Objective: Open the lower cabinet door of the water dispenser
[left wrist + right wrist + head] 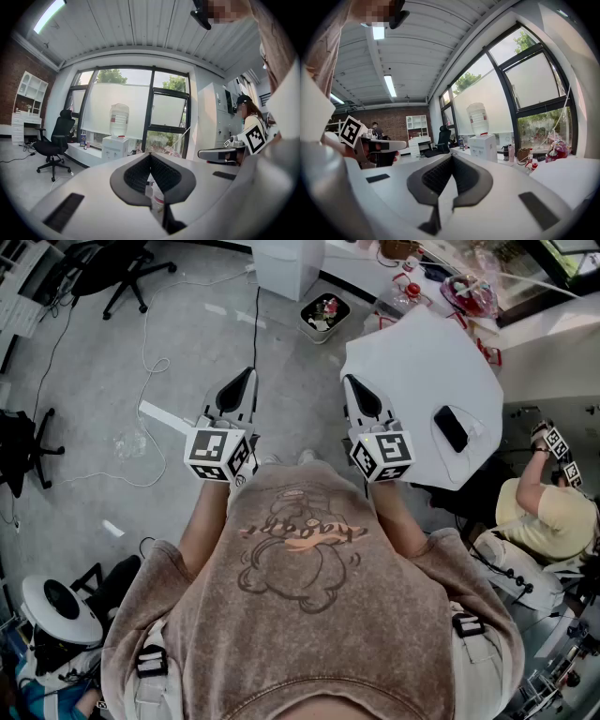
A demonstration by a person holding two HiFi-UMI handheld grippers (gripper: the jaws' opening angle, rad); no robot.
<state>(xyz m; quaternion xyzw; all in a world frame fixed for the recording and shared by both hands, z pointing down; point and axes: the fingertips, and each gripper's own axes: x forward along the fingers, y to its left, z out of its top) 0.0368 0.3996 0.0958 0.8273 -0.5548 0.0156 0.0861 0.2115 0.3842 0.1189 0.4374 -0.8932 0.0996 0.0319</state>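
Note:
The white water dispenser [286,263] stands at the far edge of the floor, several steps ahead of me. In the left gripper view the dispenser [115,147] is small and distant on a low window ledge, with a clear bottle [119,119] on top. It also shows in the right gripper view as the dispenser [483,146]; its lower door is too small to read. I hold my left gripper [240,390] and right gripper [360,395] side by side at chest height, both pointing towards it and far from it. Left gripper [150,155] and right gripper [451,157] have their pads together with nothing held.
A white table [422,371] with a black phone [451,427] stands close on my right. A waste bin [325,315] sits beside the dispenser. Cables [150,362] trail over the floor at left, near a black office chair [117,268]. A seated person [544,512] is at right.

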